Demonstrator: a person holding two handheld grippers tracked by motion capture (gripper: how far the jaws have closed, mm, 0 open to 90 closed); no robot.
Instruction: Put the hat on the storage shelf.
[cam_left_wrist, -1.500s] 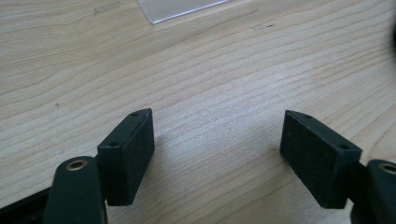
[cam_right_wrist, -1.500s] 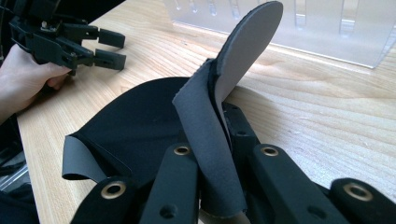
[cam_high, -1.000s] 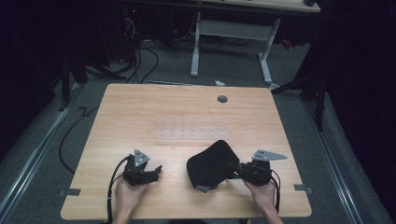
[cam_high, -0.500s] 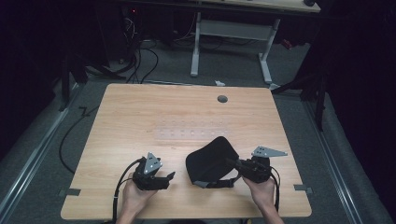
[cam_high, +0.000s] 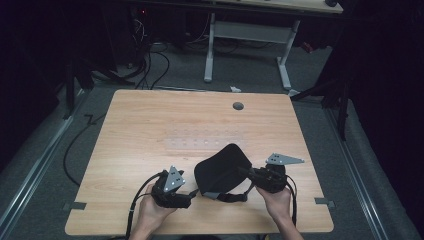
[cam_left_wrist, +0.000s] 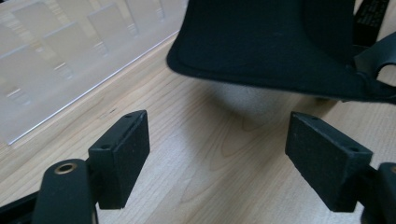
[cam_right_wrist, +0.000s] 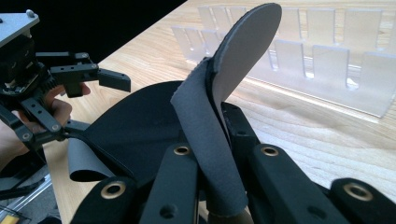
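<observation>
A black padded fabric mask (cam_high: 220, 170) with a strap lies near the front of the wooden table (cam_high: 150, 125), its right side lifted. My right gripper (cam_high: 248, 173) is shut on that raised edge; in the right gripper view the grey fabric (cam_right_wrist: 215, 121) stands folded between the closed jaws (cam_right_wrist: 219, 140). My left gripper (cam_high: 192, 196) is open at the mask's left edge. In the left gripper view its pads (cam_left_wrist: 123, 154) stand wide apart on either side of bare wood, and the mask's rim (cam_left_wrist: 280, 42) hangs just beyond them.
A clear plastic slotted rack (cam_high: 192, 142) lies flat on the table just behind the mask, also seen in the gripper views (cam_left_wrist: 46, 56) (cam_right_wrist: 327, 70). A round cable hole (cam_high: 238, 106) sits near the far edge. Cables trail from both grippers.
My left gripper has moved right, up to the mask's left edge. The right gripper has stayed shut on the mask and nudged it slightly left.
</observation>
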